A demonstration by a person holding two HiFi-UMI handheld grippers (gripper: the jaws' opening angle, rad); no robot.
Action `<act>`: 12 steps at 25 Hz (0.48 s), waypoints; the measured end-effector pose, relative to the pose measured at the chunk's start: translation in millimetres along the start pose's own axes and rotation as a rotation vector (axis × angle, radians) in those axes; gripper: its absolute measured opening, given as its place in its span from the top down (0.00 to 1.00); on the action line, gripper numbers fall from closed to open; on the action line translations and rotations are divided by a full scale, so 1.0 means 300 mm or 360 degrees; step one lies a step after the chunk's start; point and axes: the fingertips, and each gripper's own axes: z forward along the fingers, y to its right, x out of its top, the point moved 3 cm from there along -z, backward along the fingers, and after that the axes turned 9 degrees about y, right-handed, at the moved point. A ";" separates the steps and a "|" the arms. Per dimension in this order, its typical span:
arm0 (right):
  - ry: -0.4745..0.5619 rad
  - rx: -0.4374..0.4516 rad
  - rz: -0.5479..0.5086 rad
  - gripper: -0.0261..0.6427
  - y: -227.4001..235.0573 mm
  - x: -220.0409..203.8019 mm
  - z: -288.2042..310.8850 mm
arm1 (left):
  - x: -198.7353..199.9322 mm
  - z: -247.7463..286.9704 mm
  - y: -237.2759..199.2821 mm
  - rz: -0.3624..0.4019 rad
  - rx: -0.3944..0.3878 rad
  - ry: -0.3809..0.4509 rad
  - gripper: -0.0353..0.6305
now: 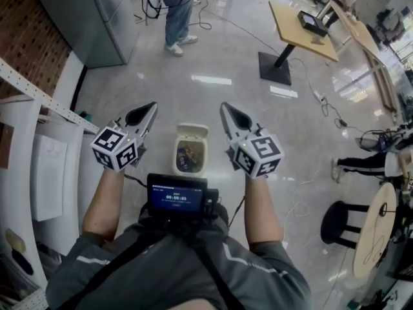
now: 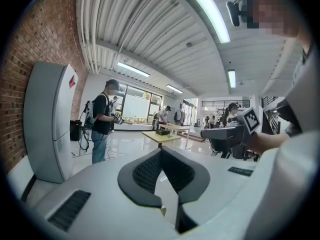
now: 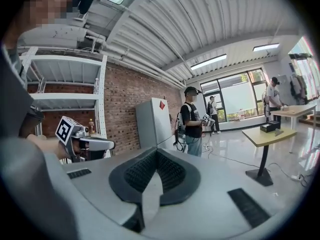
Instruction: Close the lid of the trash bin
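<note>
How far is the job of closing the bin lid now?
Nothing looks done: the small cream plastic trash bin on the floor is open, its lid tipped back. In hand: nothing; the left gripper and right gripper are shut and empty, held apart from the bin. Left: reach the lid and swing it down.

I get bright feeds: ceiling strip lights (image 2: 205, 14) glare off the glossy floor (image 1: 211, 79), fisheye warps and darkens the edges.

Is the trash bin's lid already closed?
No, the trash bin stands open, its lid flipped back and trash visible inside.
</note>
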 end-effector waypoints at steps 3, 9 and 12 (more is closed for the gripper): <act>-0.0032 -0.0056 0.0042 0.94 -0.003 -0.038 0.082 | -0.031 0.023 -0.087 -0.0039 -0.0063 -0.0041 0.95; -0.0157 -0.0143 0.0086 0.94 0.045 -0.177 0.187 | -0.163 0.106 -0.190 -0.0067 -0.0124 -0.0172 0.95; -0.0241 -0.0173 0.0143 0.94 0.076 -0.269 0.206 | -0.244 0.139 -0.200 -0.0106 -0.0133 -0.0250 0.95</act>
